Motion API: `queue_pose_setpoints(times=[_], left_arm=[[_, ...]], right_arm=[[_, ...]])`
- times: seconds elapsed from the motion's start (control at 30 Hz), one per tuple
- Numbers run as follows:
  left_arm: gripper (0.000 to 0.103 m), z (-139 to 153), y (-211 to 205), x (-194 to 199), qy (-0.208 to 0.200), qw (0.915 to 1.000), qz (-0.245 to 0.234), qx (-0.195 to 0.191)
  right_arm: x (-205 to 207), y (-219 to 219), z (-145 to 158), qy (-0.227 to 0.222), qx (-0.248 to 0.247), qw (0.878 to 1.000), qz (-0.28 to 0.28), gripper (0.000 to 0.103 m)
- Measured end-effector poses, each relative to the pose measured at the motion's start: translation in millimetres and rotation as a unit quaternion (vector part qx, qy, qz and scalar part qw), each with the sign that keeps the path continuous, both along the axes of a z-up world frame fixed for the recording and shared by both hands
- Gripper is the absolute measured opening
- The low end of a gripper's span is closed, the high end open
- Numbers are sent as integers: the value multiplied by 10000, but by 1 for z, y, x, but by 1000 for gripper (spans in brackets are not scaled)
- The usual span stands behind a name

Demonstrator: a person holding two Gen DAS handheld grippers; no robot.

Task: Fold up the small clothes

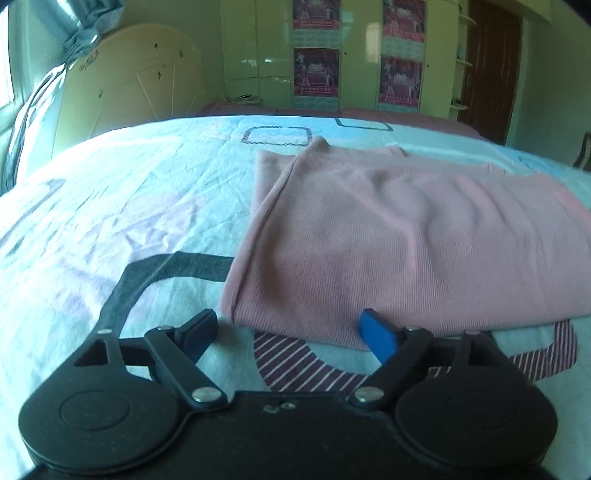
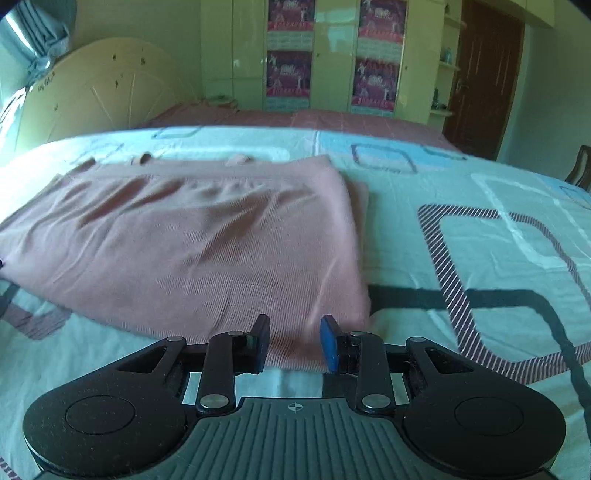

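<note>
A pink ribbed garment [image 1: 406, 240] lies folded flat on the patterned bedsheet [image 1: 110, 221]. In the left wrist view my left gripper [image 1: 288, 328] stands wide open at the garment's near left corner, and the near hem lies between its fingers with neither pad touching it. In the right wrist view the same garment [image 2: 192, 243] fills the left half. My right gripper [image 2: 295, 339] hovers over its near right corner with the jaws partly apart. Flat fabric shows in the gap and nothing is pinched.
A cream headboard [image 1: 129, 85] stands at the bed's left end, with a grey curtain [image 1: 85, 22] above it. A wardrobe with posters [image 2: 288, 70] and a brown door [image 2: 480, 74] line the far wall. A chair back [image 2: 580, 166] shows at the right edge.
</note>
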State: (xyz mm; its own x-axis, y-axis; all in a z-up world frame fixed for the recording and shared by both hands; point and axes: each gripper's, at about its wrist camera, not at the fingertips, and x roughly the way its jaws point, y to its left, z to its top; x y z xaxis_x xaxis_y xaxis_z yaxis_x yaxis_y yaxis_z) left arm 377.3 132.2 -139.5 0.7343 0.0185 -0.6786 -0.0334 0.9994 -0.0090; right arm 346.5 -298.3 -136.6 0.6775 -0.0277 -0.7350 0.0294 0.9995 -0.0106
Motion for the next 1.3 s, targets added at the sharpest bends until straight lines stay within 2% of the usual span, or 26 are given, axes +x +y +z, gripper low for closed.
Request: queue_pose_setpoints(times=[0.03, 0.07, 0.1, 0.13, 0.2, 0.27, 0.37, 0.4, 0.43, 0.47, 0.57, 0.6, 0.63, 0.67, 0.73, 0.77, 0.8, 0.87, 0.9, 0.93, 0.97, 1.03, 1.07, 1.1, 1.2, 1.3], left_arm=[[81, 4, 3, -1, 1, 9999, 118, -64], [73, 10, 3, -4, -46, 9998, 176, -40], [69, 15, 3, -8, -115, 9996, 232, -106], [67, 20, 4, -14, -175, 9987, 282, -376], [59, 21, 11, -23, -162, 9921, 332, -1197], [54, 8, 20, -25, 16, 9778, 727, -1964], [54, -7, 40, -21, -260, 9418, 1370, -3059], [53, -10, 45, -16, -334, 9318, 1501, -3286], [53, -13, 49, -9, -400, 9250, 1586, -3429], [53, -15, 52, -3, -468, 9197, 1635, -3540], [48, -21, 58, 18, -600, 9048, 1749, -3836], [40, -23, 59, 26, -625, 9016, 1757, -3904], [32, -25, 60, 32, -605, 9002, 1776, -3931], [9, -29, 61, 39, -519, 8979, 1764, -3999], [7, -31, 62, 44, -521, 8895, 1818, -4160], [7, -25, 63, 41, -680, 8819, 1754, -4322], [7, -17, 62, 37, -865, 8791, 1618, -4399], [7, -3, 57, 32, -1068, 8873, 1368, -4273], [7, -3, 56, 32, -1043, 8905, 1353, -4216], [7, -7, 56, 36, -937, 8959, 1392, -4114], [7, -12, 57, 40, -762, 9019, 1492, -3982], [7, -23, 63, 43, -561, 8926, 1635, -4163], [7, -22, 64, 41, -624, 8935, 1598, -4149], [7, -18, 62, 41, -660, 8993, 1537, -4042], [7, -4, 53, 40, -771, 9079, 1357, -3889], [7, 19, 34, 43, -899, 9205, 1022, -3662]], right_arm=[[0, 0, 2, -68, 26, 9999, -70, 30], [-1, 1, 6, -146, 103, 9998, -107, 30], [-4, 1, 12, -308, 206, 9993, -97, 30], [-7, 3, 16, -415, 263, 9988, -47, 30], [-8, 9, 23, -510, 258, 9984, 59, 30], [-7, 12, 27, -583, 463, 9972, 88, 30], [3, 18, 33, -697, 965, 9927, 192, 30], [8, 22, 34, -734, 1099, 9908, 276, 30], [15, 29, 36, -776, 1207, 9890, 369, 24], [23, 36, 37, -751, 1305, 9875, 468, 0], [55, 59, 38, -715, 1700, 9807, 654, 0], [64, 69, 38, -712, 1703, 9802, 718, 0], [73, 77, 37, -682, 1701, 9801, 768, 0], [81, 85, 35, -642, 1723, 9795, 819, 0], [93, 98, 32, -587, 1721, 9794, 875, 0], [98, 102, 32, -573, 1742, 9788, 911, 0], [100, 107, 32, -587, 1743, 9784, 946, 0], [105, 113, 26, -558, 1734, 9780, 1021, 0], [108, 117, 17, -418, 1648, 9798, 1050, 0], [115, 121, 1, -90, 1534, 9823, 1068, 0], [113, 120, -5, -250, 1565, 9816, 1068, 0], [116, 120, -2, -153, 1595, 9819, 1007, 0], [115, 120, -1, -137, 1537, 9828, 1019, 0], [114, 121, -1, -141, 1467, 9835, 1052, 0], [114, 119, -2, -144, 1488, 9829, 1076, 0], [115, 116, 0, -105, 1532, 9813, 1162, 0]])
